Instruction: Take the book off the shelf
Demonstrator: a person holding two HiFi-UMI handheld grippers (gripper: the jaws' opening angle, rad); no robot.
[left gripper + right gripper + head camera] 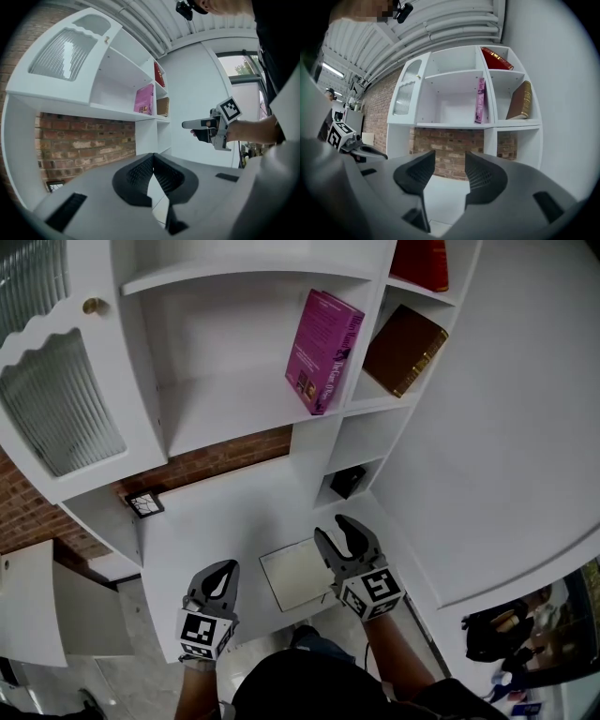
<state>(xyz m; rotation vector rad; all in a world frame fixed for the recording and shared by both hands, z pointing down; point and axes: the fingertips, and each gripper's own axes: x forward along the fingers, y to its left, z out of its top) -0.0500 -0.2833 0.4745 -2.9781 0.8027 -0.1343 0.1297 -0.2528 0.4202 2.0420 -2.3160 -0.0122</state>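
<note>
Pink book (323, 351) stands nearly upright at the right end of the open shelf (225, 409), against the divider; a brown book (403, 350) leans in the next compartment. We judge the approach not yet begun. Our right gripper (331, 529) hangs low over the desk (216, 521), jaws apart and empty. Our left gripper (217, 579) holds its jaws together. The next move calls for raising the right gripper to the book's exposed edge.

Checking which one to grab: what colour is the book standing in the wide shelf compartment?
Magenta pink; the book shows best in the head view.
</note>
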